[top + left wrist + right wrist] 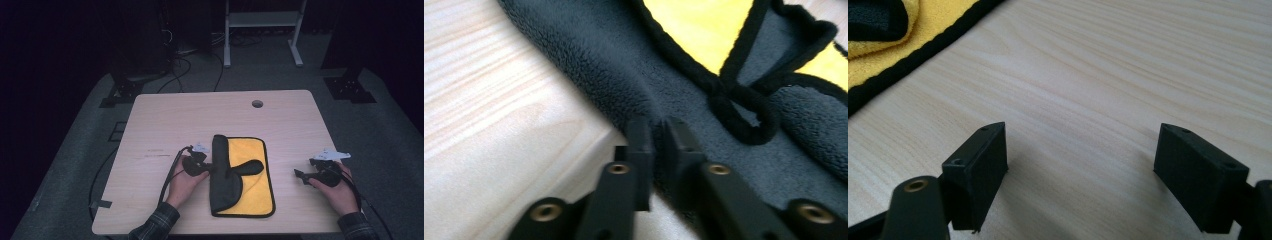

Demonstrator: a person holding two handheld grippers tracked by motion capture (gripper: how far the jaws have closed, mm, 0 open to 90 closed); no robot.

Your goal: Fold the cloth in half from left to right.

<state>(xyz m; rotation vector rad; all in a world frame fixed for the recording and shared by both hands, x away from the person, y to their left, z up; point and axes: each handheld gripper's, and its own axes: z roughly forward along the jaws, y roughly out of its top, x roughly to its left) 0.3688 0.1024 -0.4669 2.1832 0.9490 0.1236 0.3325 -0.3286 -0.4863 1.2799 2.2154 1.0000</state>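
A yellow cloth (253,172) with a black hem lies on the near middle of the table, and its dark grey underside (222,180) is folded over along its left side. In the left gripper view the grey fleece (589,65) meets bare wood, and a black hem loop (744,115) lies on it. My left gripper (207,167) is at the left edge of that fold; its jaws (656,132) stand almost together, pinching the grey edge. My right gripper (300,175) rests to the right of the cloth, jaws (1080,150) wide apart over bare wood. The cloth's corner (878,65) shows at that view's upper left.
The light wooden table (200,115) has a round cable hole (257,103) near its far edge. Cables trail from both grippers off the near side. Beyond the table stand dark stands and a white frame (262,30) on the floor.
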